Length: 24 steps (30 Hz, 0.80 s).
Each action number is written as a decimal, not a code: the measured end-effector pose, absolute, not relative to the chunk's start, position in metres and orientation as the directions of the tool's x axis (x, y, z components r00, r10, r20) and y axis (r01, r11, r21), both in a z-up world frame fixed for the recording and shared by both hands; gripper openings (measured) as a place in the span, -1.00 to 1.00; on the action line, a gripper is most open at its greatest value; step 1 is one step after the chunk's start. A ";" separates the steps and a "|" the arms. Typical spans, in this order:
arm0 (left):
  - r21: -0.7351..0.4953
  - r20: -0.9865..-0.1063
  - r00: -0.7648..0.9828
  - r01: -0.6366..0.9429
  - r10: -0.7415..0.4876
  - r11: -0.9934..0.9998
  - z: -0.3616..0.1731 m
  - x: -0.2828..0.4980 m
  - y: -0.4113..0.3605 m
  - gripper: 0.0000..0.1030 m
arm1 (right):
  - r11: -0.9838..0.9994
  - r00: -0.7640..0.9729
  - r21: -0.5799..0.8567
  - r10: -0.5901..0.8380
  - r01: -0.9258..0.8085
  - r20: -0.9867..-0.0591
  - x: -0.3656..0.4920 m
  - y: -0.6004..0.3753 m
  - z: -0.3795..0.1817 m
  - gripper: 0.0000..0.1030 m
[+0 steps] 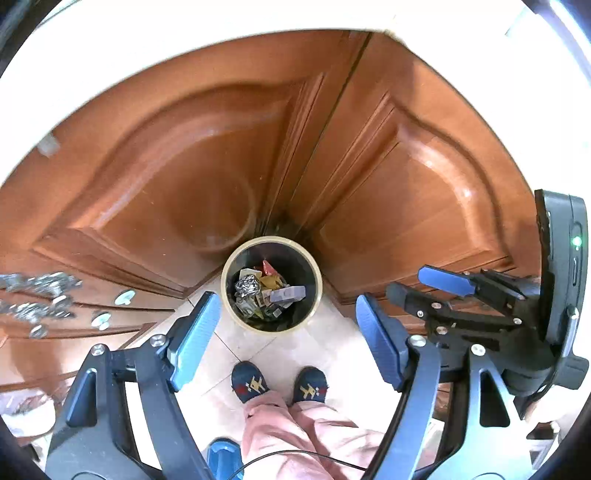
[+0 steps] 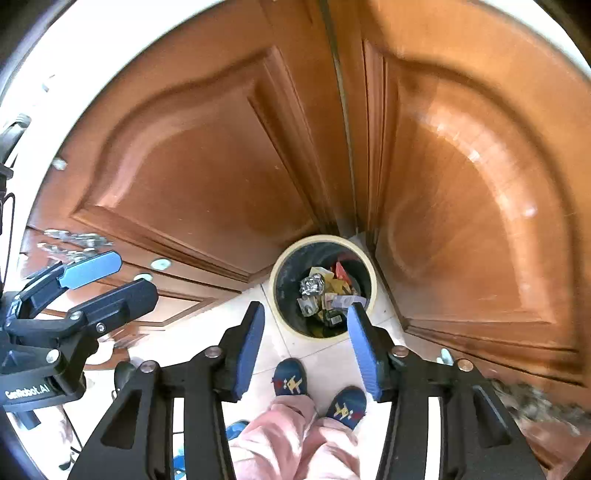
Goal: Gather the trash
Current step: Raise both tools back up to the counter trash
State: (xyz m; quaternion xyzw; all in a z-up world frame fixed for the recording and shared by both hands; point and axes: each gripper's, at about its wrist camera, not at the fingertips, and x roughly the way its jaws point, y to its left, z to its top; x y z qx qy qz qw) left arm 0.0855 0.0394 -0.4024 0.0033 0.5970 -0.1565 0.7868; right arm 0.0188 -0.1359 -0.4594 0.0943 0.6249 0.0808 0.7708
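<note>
A round trash bin (image 1: 229,266) with a cream rim and black liner stands on the tiled floor against the cabinet corner, far below. It holds crumpled foil (image 1: 246,287), wrappers and a grey box. It also shows in the right wrist view (image 2: 280,273). My left gripper (image 1: 286,338) is open and empty, high above the bin. My right gripper (image 2: 304,345) is open and empty, also above the bin. Each gripper shows in the other's view: the right (image 1: 417,286), the left (image 2: 122,277).
Brown wooden cabinet doors (image 1: 177,177) meet in a corner behind the bin. A white countertop edge (image 1: 184,33) runs above. Drawers with round knobs (image 1: 125,297) are at left. The person's slippered feet (image 1: 251,384) stand on beige tiles below.
</note>
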 end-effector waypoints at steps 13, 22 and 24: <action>-0.179 -0.867 0.433 0.190 -0.246 0.965 -0.248 0.066 0.041 0.44 | 0.976 0.290 0.205 0.218 -0.077 -0.932 0.007 -0.153 -0.305 -0.04; -0.129 -0.759 0.615 0.178 -0.213 0.975 -0.127 0.059 0.048 0.44 | 0.970 0.434 0.159 0.224 -0.183 -0.872 0.021 -0.161 -0.171 -0.05; -0.119 -0.745 0.635 0.178 -0.207 0.977 -0.104 0.060 0.048 0.44 | 0.966 0.476 0.144 0.231 -0.213 -0.849 0.024 -0.161 -0.141 -0.04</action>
